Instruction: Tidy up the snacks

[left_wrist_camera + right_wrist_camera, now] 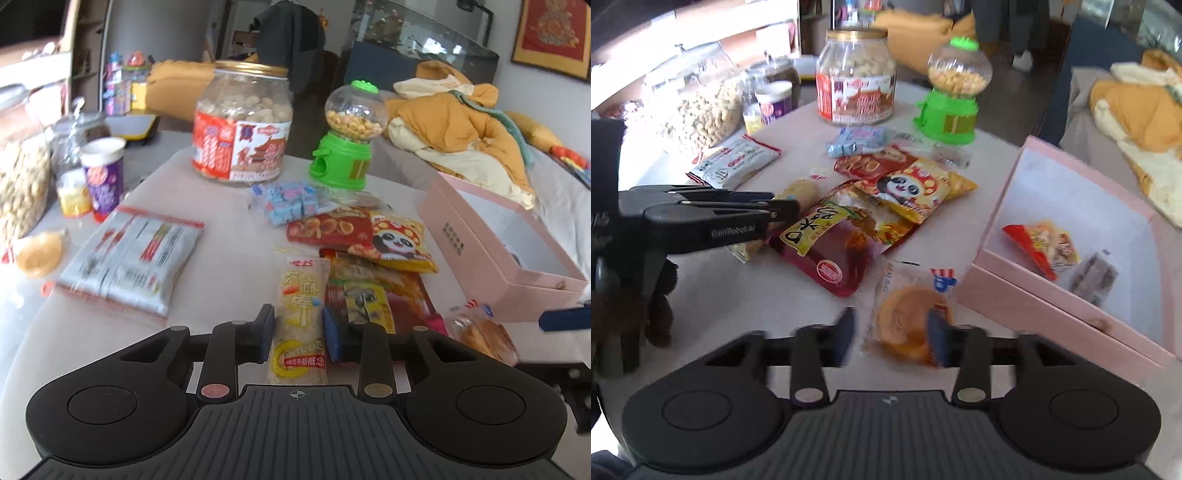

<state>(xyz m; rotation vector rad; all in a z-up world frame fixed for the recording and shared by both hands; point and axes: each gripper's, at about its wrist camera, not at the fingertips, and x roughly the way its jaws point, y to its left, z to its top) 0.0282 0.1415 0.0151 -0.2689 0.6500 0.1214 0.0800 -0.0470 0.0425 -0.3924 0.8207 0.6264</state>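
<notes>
Between the left gripper (299,338) pads: the sesame-stick packet (301,317), clamped.

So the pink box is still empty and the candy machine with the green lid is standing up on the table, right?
Not quite. The pink box isn't empty: the right wrist view shows a red and yellow snack packet and a small greyish packet lying inside. The rest is right: the candy machine stands upright on the table.

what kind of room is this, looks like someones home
Most likely a lived-in home, a living room or bedroom. A rumpled orange and cream quilt lies beside the snack-covered table, a glass fish tank stands behind, and a framed red hanging is on the wall.
</notes>
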